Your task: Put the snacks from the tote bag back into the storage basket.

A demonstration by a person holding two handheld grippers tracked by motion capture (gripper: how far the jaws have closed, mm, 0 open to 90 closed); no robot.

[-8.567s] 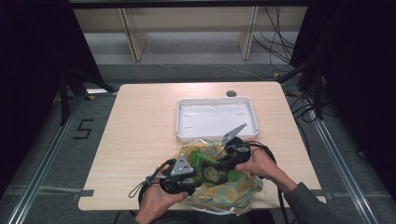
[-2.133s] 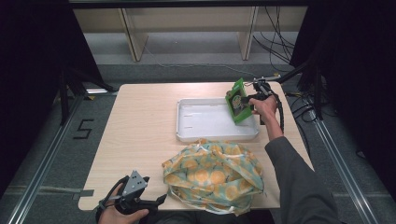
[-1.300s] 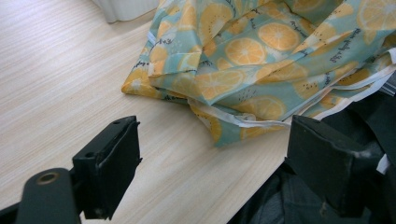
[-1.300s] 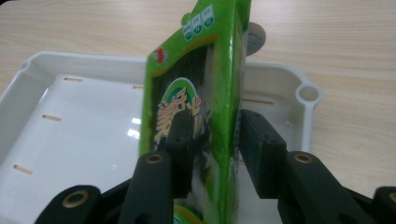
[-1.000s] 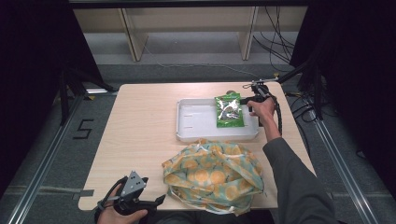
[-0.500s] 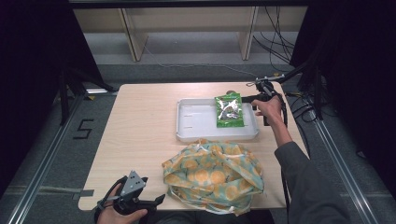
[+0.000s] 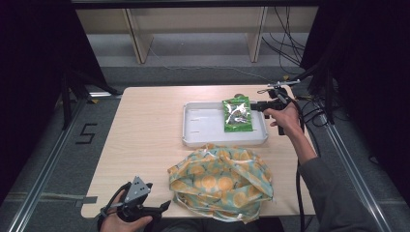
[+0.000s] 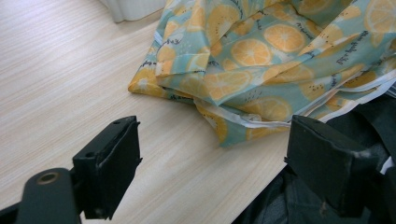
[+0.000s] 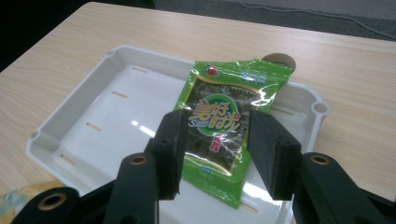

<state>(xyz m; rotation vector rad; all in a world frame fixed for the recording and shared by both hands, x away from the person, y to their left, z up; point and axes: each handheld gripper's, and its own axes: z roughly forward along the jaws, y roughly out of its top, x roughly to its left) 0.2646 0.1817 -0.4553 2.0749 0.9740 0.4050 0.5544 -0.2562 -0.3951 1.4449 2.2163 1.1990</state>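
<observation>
- High view: my right gripper [image 7: 257, 104] hangs parted by the tray's [image 7: 193, 137] right edge; jaws have just been opening, nothing between them.
- Seaweed packet [image 7: 237, 114] delivered, lying in the tray's right end.
- Left gripper [image 8: 212, 161] waits, jaws apart, at the table's near-left corner beside the bag [image 7: 222, 181]; whatever's inside remains.

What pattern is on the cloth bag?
Orange slices on a teal fabric bag, clearest in the left gripper view.

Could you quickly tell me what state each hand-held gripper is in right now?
Left hand-held gripper: open, empty.
Right hand-held gripper: open, just released the seaweed packet.
</observation>
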